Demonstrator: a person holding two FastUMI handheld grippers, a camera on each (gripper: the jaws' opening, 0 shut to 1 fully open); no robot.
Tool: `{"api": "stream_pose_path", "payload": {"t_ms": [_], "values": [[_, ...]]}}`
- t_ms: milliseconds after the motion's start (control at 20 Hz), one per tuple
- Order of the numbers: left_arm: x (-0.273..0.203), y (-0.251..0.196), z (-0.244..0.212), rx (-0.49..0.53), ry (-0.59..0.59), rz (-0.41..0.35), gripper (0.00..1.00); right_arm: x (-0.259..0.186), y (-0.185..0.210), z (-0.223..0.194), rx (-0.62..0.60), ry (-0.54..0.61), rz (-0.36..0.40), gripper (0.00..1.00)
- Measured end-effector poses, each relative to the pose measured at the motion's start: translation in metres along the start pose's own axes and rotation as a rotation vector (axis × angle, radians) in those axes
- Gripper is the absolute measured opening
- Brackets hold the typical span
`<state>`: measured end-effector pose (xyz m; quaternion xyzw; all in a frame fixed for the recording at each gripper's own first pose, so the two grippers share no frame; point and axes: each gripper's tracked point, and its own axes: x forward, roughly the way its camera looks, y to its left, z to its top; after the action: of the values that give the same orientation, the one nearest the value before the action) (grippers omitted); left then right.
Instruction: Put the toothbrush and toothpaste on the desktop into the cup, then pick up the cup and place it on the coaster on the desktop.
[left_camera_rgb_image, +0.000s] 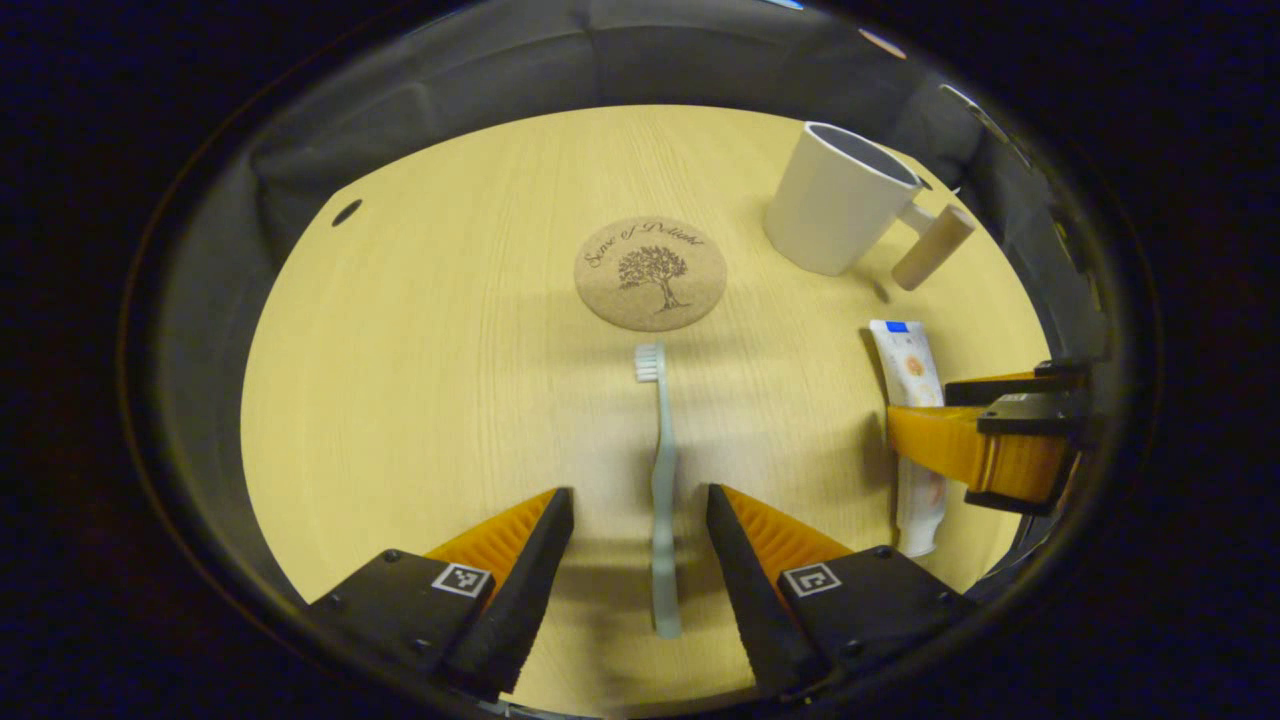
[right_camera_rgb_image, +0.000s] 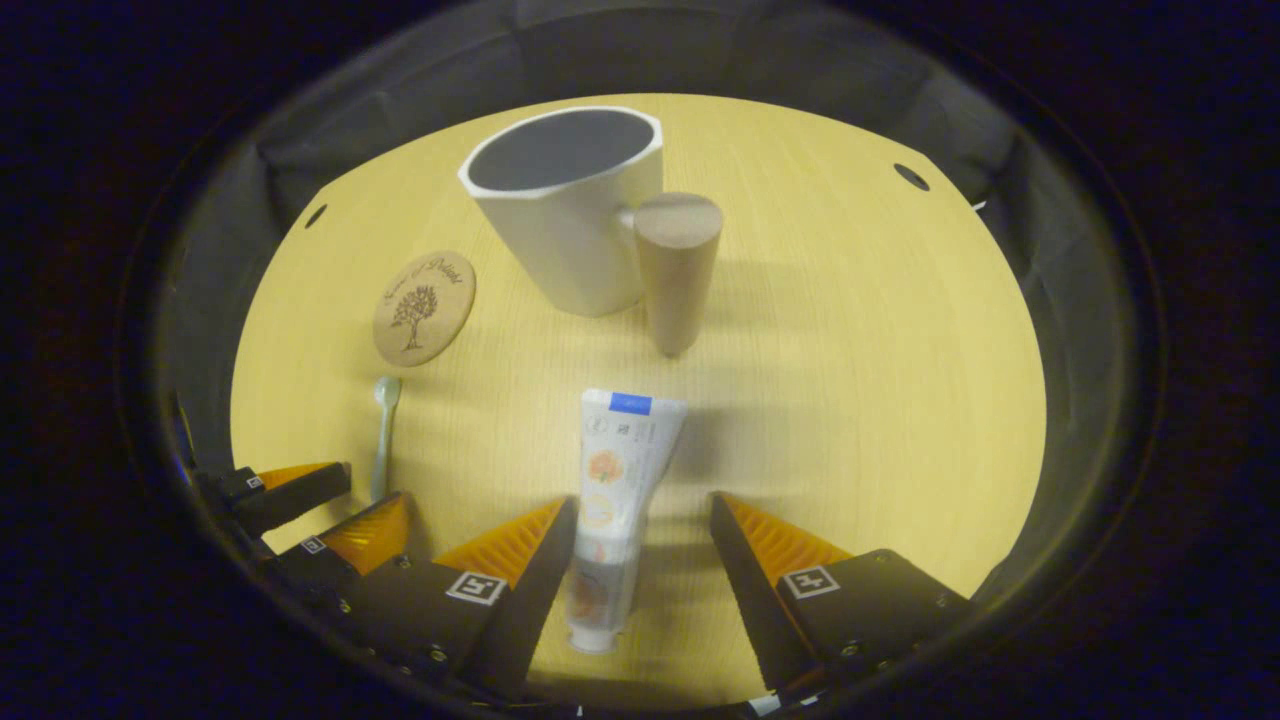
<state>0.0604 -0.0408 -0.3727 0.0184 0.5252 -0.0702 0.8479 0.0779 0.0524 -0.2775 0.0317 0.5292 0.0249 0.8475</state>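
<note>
Left claw (left_camera_rgb_image: 640, 505) spread wide, straddling the toothbrush (left_camera_rgb_image: 662, 480); right claw (right_camera_rgb_image: 640, 510) spread, straddling the toothpaste (right_camera_rgb_image: 617, 500) on the desk (right_camera_rgb_image: 850, 400).

Left gripper view: toothbrush (left_camera_rgb_image: 662, 490) lies on the desktop (left_camera_rgb_image: 420, 380), coaster (left_camera_rgb_image: 650, 273) beyond its head; cup (left_camera_rgb_image: 838, 197) far right (upright), toothpaste (left_camera_rgb_image: 915, 400) before it.
</note>
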Motion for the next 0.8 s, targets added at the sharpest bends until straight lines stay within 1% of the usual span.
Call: {"api": "stream_pose_path", "payload": {"t_ms": [50, 100, 150, 200, 250, 300, 350, 400, 450, 500, 550, 600, 650, 700, 800], "values": [[-0.002, 0.003, 0.000, 0.006, 0.004, 0.002, 0.76, -0.001, -0.002, 0.000, -0.015, -0.003, -0.016, 0.83], [-0.004, 0.003, 0.000, 0.009, 0.009, 0.004, 0.70, 0.003, -0.002, 0.003, -0.027, -0.012, -0.022, 0.78], [-0.003, 0.000, -0.001, 0.007, 0.012, 0.008, 0.71, 0.004, -0.002, 0.000, -0.029, -0.008, -0.021, 0.77], [-0.004, 0.000, 0.001, 0.002, 0.013, 0.010, 0.68, 0.001, -0.002, -0.002, -0.037, 0.005, -0.022, 0.65], [-0.003, -0.002, 0.002, -0.005, 0.011, -0.002, 0.68, 0.000, -0.002, -0.003, -0.048, 0.008, -0.018, 0.62], [-0.002, 0.002, 0.004, -0.011, -0.001, 0.017, 0.71, -0.002, -0.002, -0.004, -0.057, 0.007, -0.012, 0.63], [-0.002, 0.000, 0.005, -0.028, -0.005, 0.017, 0.32, 0.005, -0.002, -0.008, -0.053, 0.017, -0.018, 0.47], [-0.003, 0.000, 0.004, -0.034, -0.005, 0.020, 0.33, 0.000, -0.003, -0.006, -0.050, 0.013, -0.014, 0.31], [-0.005, 0.002, 0.008, -0.035, -0.016, 0.025, 0.33, -0.001, -0.002, -0.006, -0.052, 0.013, -0.013, 0.30], [-0.005, 0.001, 0.005, -0.048, -0.010, 0.035, 0.23, 0.000, -0.002, -0.008, -0.062, 0.022, -0.010, 0.30], [-0.003, -0.001, 0.006, -0.048, -0.014, 0.033, 0.13, -0.001, -0.003, -0.005, -0.065, 0.000, -0.007, 0.30], [-0.002, -0.001, 0.005, -0.043, -0.005, 0.034, 0.13, 0.003, 0.000, -0.010, -0.072, 0.026, 0.012, 0.20], [-0.002, -0.002, 0.008, -0.046, -0.009, 0.035, 0.11, -0.002, 0.000, -0.004, -0.075, -0.008, 0.012, 0.21], [0.000, -0.002, 0.007, -0.051, -0.017, 0.035, 0.08, -0.002, 0.002, -0.008, -0.082, 0.010, 0.025, 0.14], [-0.001, -0.005, 0.008, -0.058, -0.032, 0.027, 0.08, -0.005, 0.001, -0.005, -0.085, -0.009, 0.046, 0.14]]}}
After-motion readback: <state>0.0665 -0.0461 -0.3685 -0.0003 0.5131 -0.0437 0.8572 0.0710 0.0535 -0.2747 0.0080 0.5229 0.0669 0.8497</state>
